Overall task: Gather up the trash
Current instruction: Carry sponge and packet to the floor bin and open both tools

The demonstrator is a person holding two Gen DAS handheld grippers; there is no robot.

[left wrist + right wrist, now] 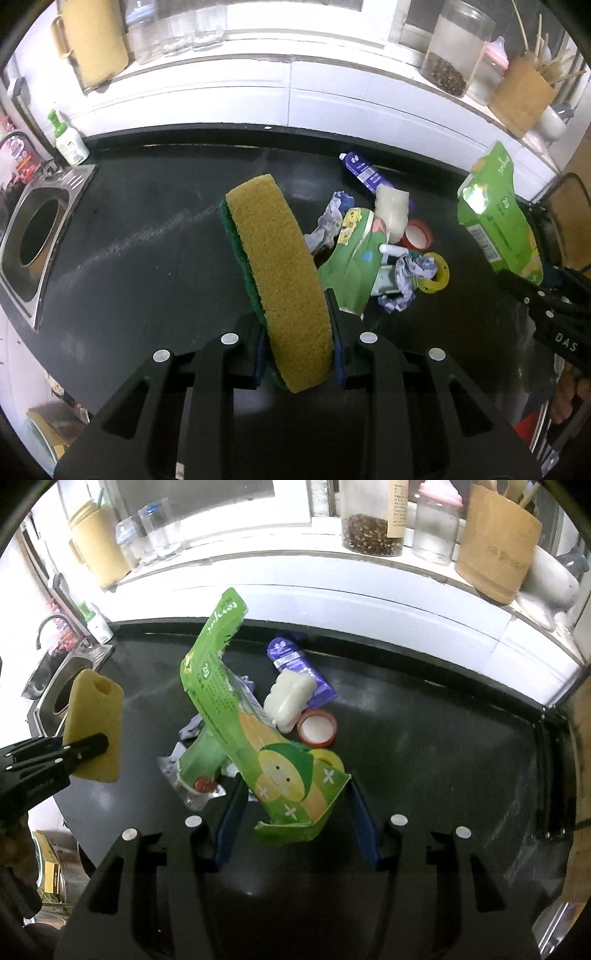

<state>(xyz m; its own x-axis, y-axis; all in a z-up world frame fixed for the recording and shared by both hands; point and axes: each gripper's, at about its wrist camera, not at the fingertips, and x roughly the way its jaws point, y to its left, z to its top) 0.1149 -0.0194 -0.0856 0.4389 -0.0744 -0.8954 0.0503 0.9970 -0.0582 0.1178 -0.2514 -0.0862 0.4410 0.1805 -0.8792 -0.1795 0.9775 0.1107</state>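
Observation:
A yellow sponge (pixel 280 273) with a green scouring side stands on edge between the fingers of my left gripper (pixel 295 325), which is shut on it above the black counter (pixel 147 240). My right gripper (pixel 295 805) is shut on a torn green carton (pixel 258 738), which is lifted off the counter. That carton (pixel 495 221) also shows at the right of the left wrist view, above the right gripper (pixel 521 280). Below lies a trash pile: another green carton (pixel 354 266), crumpled paper (pixel 406 277), a purple wrapper (pixel 364 171), a white foam piece (pixel 391 212), a red ring (pixel 417 236) and a yellow ring (pixel 437 275).
A steel sink (pixel 37 240) is set in the counter's left end, with a soap bottle (pixel 70 142) behind it. The white sill at the back carries a glass jar (pixel 454 48), a wooden utensil holder (pixel 521 96) and a yellow jug (pixel 92 40).

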